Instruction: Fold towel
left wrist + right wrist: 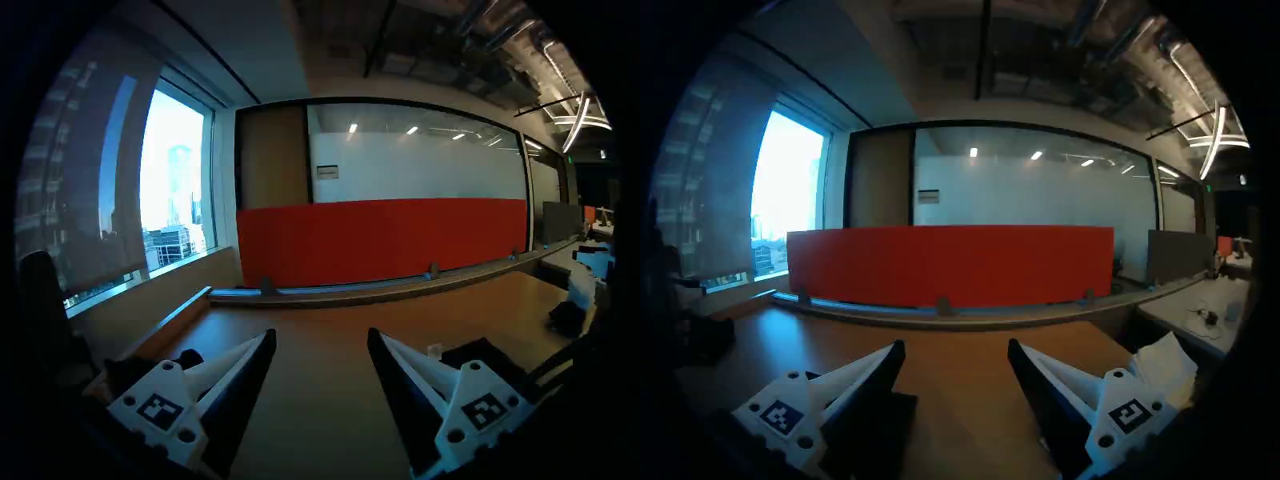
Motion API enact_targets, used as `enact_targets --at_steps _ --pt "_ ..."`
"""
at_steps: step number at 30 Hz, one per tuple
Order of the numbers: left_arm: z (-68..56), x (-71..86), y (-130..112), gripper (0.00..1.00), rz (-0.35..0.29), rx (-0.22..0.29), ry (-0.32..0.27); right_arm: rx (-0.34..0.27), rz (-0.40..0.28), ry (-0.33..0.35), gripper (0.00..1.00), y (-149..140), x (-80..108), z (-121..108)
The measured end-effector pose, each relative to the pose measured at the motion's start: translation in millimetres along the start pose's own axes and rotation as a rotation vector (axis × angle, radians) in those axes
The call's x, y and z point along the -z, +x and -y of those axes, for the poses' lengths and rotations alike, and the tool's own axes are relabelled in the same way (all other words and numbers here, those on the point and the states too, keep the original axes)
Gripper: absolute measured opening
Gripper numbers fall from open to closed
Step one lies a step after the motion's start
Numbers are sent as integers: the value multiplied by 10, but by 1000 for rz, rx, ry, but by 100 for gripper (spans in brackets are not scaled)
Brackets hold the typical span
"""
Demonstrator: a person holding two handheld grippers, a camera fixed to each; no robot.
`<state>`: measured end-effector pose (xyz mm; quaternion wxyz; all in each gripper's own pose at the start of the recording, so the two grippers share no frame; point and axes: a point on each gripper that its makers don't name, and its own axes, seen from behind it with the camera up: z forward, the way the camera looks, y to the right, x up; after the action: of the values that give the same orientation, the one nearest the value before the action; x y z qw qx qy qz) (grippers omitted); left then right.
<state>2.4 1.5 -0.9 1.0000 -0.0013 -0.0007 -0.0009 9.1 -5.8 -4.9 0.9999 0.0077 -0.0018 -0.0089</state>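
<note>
**Site.** A glass wall [416, 160] is spanning the far side of the room, and a bright window [172, 192] is standing at the far left. Below the glass, a red partition [384, 240] is running along the far edge of a wooden desk [320, 400].

**Grippers.** You are holding the left gripper [321, 334] low over the desk with its fingers spread wide. It is pinching nothing, and bare wood is showing between them. You are carrying the right gripper [956, 346] the same way, fingers parted and nothing between them.

**Task item.** What may be the towel [1164, 364], a pale crumpled piece, is lying at the near right, just beside the right gripper's right finger. The edge of the view is distorting it, so I cannot confirm whether it is cloth or paper. A dark flat object [880, 428] is lying beneath that gripper's left finger, and I cannot identify it.

**Status.** In my judgement, folding is not yet starting, since neither gripper is touching the cloth.

**Risks.**
- You are aiming both grippers at bare wood. If you close here, you are likely grasping nothing.
- The pale piece is sitting off to one side and bunched. A pinch taken there could catch several layers and fold it crooked.
- Reaching across could drag the dark object along with it.
</note>
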Motion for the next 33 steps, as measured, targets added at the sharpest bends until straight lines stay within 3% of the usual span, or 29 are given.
enact_targets --at_steps 12,23,28,33 --pt "-270 55 286 84 34 25 -70 66 30 89 100 356 79 208" --pt "-726 20 121 84 145 -73 -256 185 182 304 100 63 119 587" --pt "-886 26 22 84 187 -106 -335 238 244 390 100 -40 156 734" --pt "-995 48 -105 84 225 -128 -391 254 293 448 100 -160 181 813"
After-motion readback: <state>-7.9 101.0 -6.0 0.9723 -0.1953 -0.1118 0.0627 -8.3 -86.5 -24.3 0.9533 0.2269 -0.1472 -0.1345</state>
